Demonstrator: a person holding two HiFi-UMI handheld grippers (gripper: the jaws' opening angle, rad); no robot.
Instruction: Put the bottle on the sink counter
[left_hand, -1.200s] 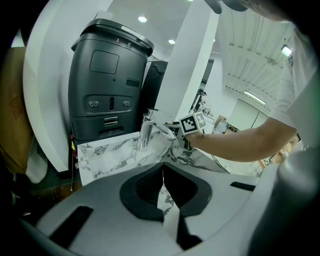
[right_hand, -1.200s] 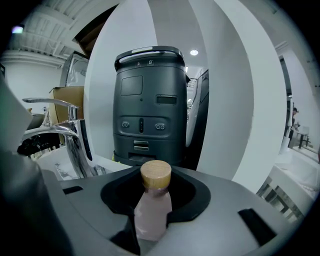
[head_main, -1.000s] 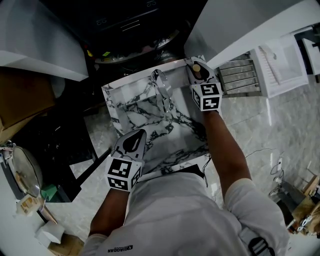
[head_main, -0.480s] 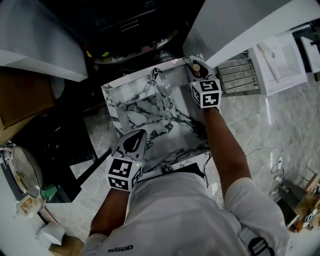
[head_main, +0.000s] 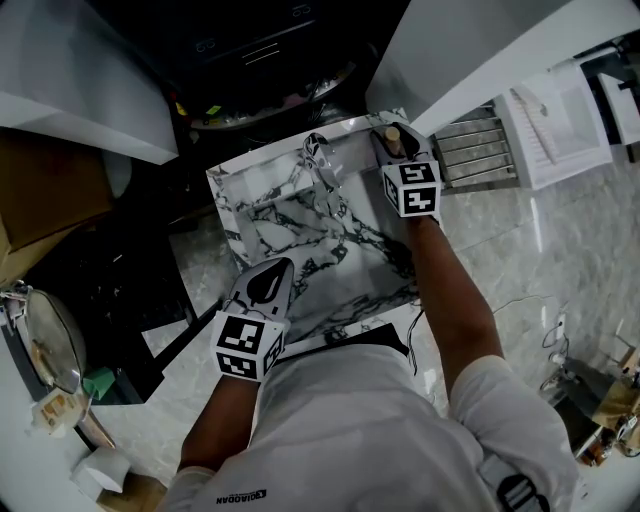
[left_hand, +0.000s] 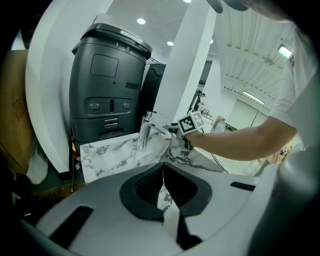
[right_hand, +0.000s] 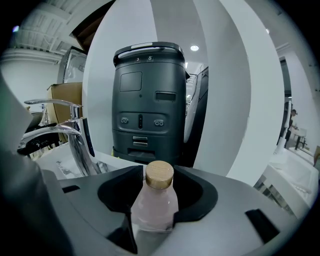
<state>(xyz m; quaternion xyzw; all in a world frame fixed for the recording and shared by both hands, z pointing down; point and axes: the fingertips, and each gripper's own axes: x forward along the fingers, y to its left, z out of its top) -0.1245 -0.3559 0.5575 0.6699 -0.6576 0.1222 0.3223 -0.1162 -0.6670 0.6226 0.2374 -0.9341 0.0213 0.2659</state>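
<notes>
Right claw (head_main: 390, 148) is at the far right corner of the marble table (head_main: 352, 143), right of the faucet (head_main: 322, 165). Bottle (right_hand: 156, 202) is upright between its jaws: pale pink body, tan round cap. Jaws have just been opening and now stand spread, with a dark gap on the bottle's left side, so no pinch. Bottle base is hidden by the claw body; can't tell if it sits flat on the table. Sink basin (head_main: 300, 240) lies between the two claws. Left claw (head_main: 268, 280) is over the near left edge of the basin, well apart from the bottle, jaws pressed together with nothing in them. A dark grey machine (right_hand: 149, 95) stands behind the table.
</notes>
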